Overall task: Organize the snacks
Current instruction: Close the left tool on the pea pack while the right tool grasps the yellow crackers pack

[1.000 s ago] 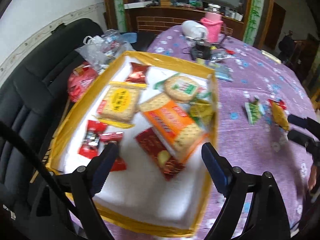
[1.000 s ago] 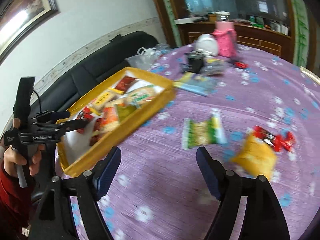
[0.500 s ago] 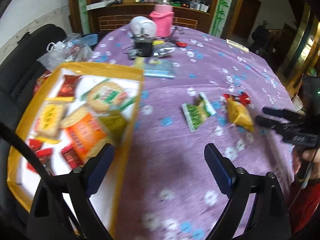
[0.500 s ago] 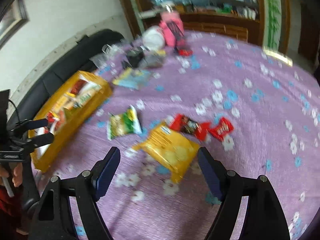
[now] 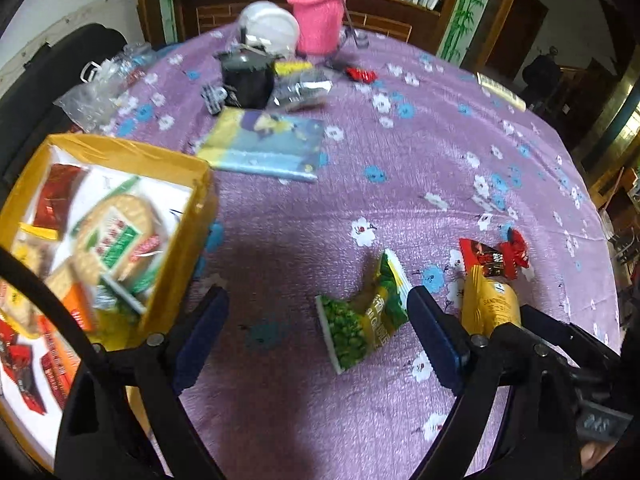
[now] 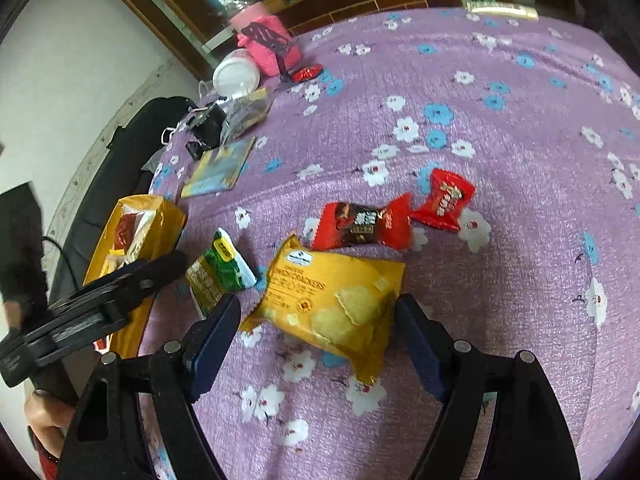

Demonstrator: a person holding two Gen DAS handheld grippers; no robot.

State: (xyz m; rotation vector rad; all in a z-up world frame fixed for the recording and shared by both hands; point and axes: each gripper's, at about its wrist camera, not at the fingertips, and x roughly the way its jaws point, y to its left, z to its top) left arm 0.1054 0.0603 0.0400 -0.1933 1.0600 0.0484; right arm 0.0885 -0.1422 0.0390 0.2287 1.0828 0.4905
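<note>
Low in the left wrist frame, your left tongs (image 5: 316, 334) stand wide open over the purple flowered table (image 5: 400, 184), nothing gripped; their jaws have just been closing a little. Between the two blue pads lies the green pea packet (image 5: 362, 316), close to the right pad and not touched by either, its long axis running from lower left to upper right of the frame with the white sealed end toward the bottom. To the right of it, half hidden by the tongs, is the yellow cracker packet (image 5: 490, 300), and above that a red chocolate bar wrapper (image 5: 494, 258). At the left edge sits the yellow box (image 5: 176, 284) with biscuit packets inside.

Seen from the right wrist, your right tongs (image 6: 316, 334) are also spread wide and hold nothing. The yellow cracker packet (image 6: 332, 300) lies flat between the pads, its long axis running from upper left to lower right. Just above it lie the red chocolate bar wrapper (image 6: 362, 222) and a small red candy (image 6: 444, 200), end to end. The green pea packet (image 6: 220, 270) sits left of the yellow one, beside your left tongs (image 6: 100, 300).
</note>
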